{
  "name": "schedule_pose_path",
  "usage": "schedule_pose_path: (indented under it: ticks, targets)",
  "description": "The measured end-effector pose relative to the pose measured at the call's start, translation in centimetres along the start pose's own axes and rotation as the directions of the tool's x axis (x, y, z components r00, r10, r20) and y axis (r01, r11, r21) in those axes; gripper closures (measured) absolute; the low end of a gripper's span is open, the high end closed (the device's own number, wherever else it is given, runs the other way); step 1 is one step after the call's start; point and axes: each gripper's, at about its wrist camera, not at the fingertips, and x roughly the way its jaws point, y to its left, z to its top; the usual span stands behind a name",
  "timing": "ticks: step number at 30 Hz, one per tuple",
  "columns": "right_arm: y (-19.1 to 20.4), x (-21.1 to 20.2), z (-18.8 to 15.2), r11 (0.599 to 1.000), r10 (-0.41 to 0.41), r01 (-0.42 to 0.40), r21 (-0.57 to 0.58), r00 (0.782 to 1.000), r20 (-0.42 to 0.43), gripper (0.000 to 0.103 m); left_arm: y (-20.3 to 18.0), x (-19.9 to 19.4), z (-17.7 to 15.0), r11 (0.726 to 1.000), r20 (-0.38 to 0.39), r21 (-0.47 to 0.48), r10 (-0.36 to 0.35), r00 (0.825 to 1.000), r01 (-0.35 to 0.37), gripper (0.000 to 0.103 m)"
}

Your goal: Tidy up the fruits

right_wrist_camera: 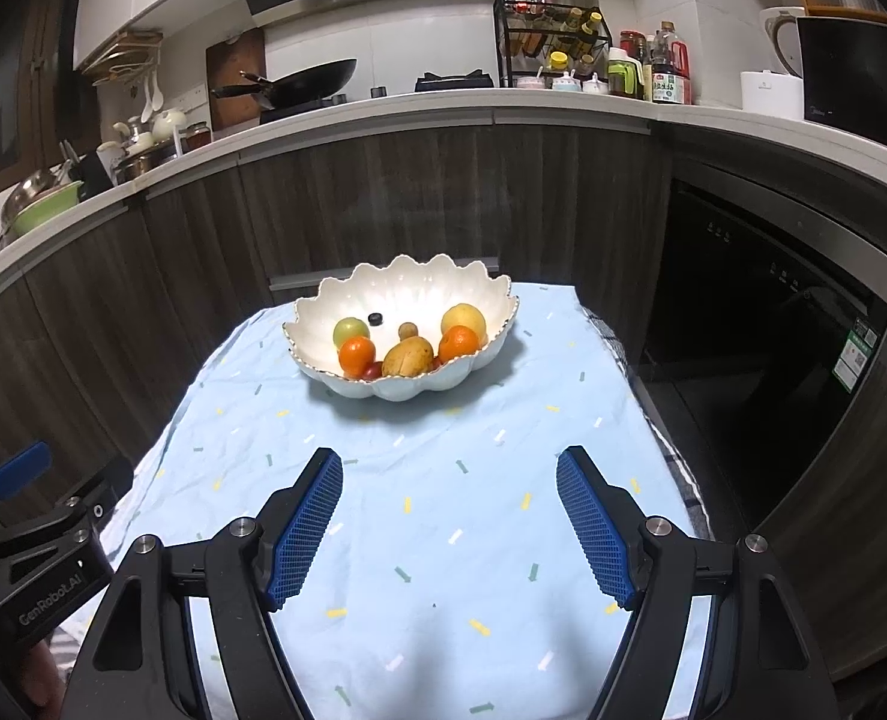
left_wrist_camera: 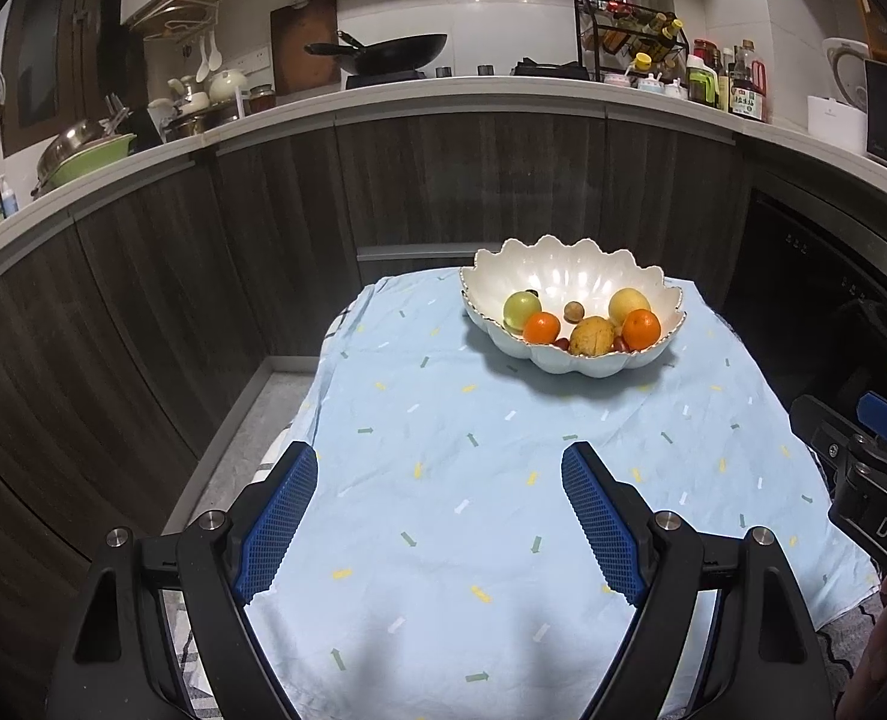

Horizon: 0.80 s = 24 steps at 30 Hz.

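Left claw (left_wrist_camera: 440,465): blue ribbed pads spread wide apart, nothing between them, poised over the pale blue patterned cloth (left_wrist_camera: 443,540) that covers the desk. Right claw (right_wrist_camera: 449,471): pads likewise parted and empty, over the same cloth; each claw's body shows at the edge of the other's view. Farther out, near the far edge of the desk, stands a white scalloped bowl (left_wrist_camera: 563,267) with a gilt rim. It holds the fruits: a green apple (left_wrist_camera: 521,308), two oranges (left_wrist_camera: 542,327), a yellow pear (left_wrist_camera: 628,303), a brownish-yellow fruit (left_wrist_camera: 592,336) at the front, small red ones beside it and a small brown round one (left_wrist_camera: 574,312). Behind the desk: dark wooden cabinets and a kitchen counter carrying a wok (left_wrist_camera: 395,53) and bottles.
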Motion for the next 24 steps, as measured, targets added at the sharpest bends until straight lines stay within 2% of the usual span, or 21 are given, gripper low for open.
schedule_pose_path:
  ticks: [24]
  targets:
    - [-0.36, -0.13, 0.29, 1.0, -0.001, 0.001, 0.008, 1.0, 0.0, 0.028, -0.48, -0.16, 0.22, 1.0, 0.015, 0.005, 0.001, 1.0, -0.001, 0.019]
